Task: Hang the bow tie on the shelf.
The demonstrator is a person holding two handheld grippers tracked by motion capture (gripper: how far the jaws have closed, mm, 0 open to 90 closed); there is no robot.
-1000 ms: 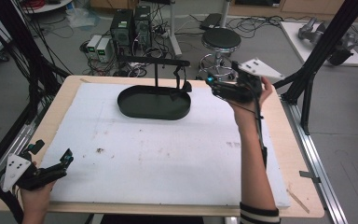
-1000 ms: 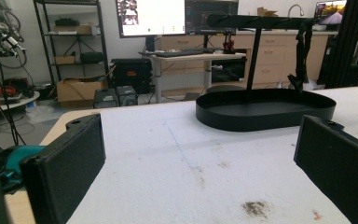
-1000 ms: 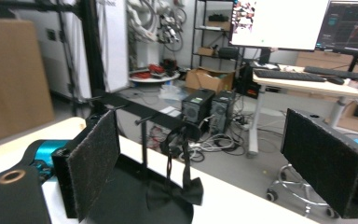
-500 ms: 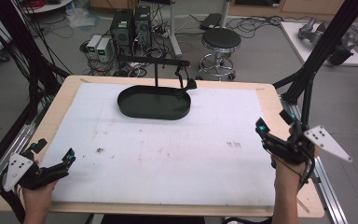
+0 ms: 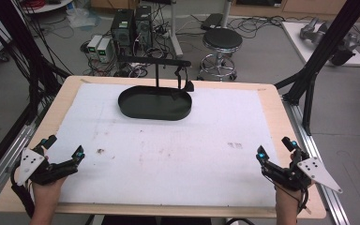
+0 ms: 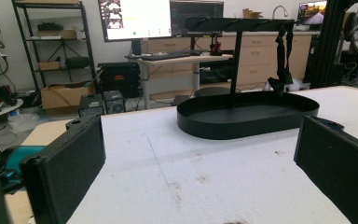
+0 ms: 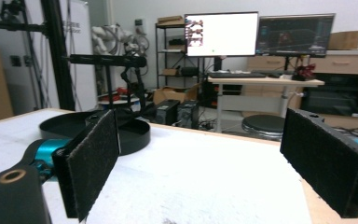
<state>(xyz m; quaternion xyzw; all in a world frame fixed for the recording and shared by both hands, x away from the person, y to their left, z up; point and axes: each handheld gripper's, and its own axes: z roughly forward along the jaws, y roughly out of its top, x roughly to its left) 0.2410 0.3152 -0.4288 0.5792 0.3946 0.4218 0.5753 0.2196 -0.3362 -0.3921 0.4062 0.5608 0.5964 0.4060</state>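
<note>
Holding my left gripper [image 5: 63, 151] & right gripper [image 5: 274, 151] at near bench [image 5: 168, 154] corners, both jaws wide open, empty, black tray [image 5: 154, 104] far back.

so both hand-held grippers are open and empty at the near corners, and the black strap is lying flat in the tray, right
Not quite. The black strap isn't lying flat in the tray; it hangs from the stand's crossbar, as the left gripper view shows. The rest holds: the left hand-held gripper and the right hand-held gripper are both open and empty at the near corners in the high view.
</note>
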